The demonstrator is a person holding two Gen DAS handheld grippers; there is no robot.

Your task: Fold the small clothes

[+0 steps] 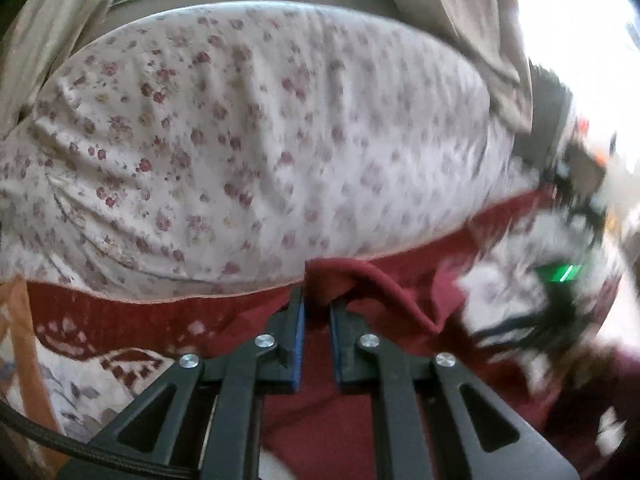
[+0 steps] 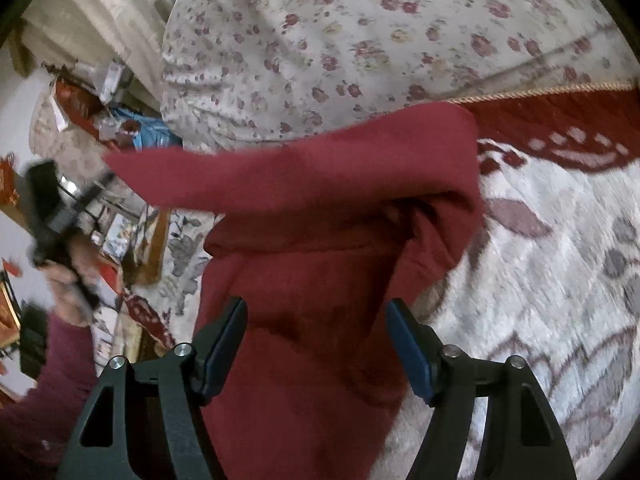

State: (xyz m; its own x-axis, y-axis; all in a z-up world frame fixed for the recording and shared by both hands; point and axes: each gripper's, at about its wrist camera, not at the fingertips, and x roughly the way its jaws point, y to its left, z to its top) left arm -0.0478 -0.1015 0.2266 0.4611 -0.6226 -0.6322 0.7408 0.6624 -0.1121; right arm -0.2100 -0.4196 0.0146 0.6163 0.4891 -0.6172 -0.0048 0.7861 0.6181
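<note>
A dark red knit garment (image 2: 304,264) lies partly lifted over a white and red patterned blanket (image 2: 560,280). My left gripper (image 1: 317,304) is shut on a fold of the red garment (image 1: 340,276) and holds it up. In the right wrist view the garment stretches left toward the left gripper (image 2: 60,220), which a hand holds at the left edge. My right gripper (image 2: 316,320) is open, its jaws wide apart just above the garment, holding nothing.
A floral white bedsheet (image 1: 240,140) covers the bed behind the blanket. Beige curtains (image 1: 460,20) and a window are at the back. A wooden frame (image 1: 24,340) stands at the left. Cluttered shelves (image 2: 100,100) lie beyond the bed edge.
</note>
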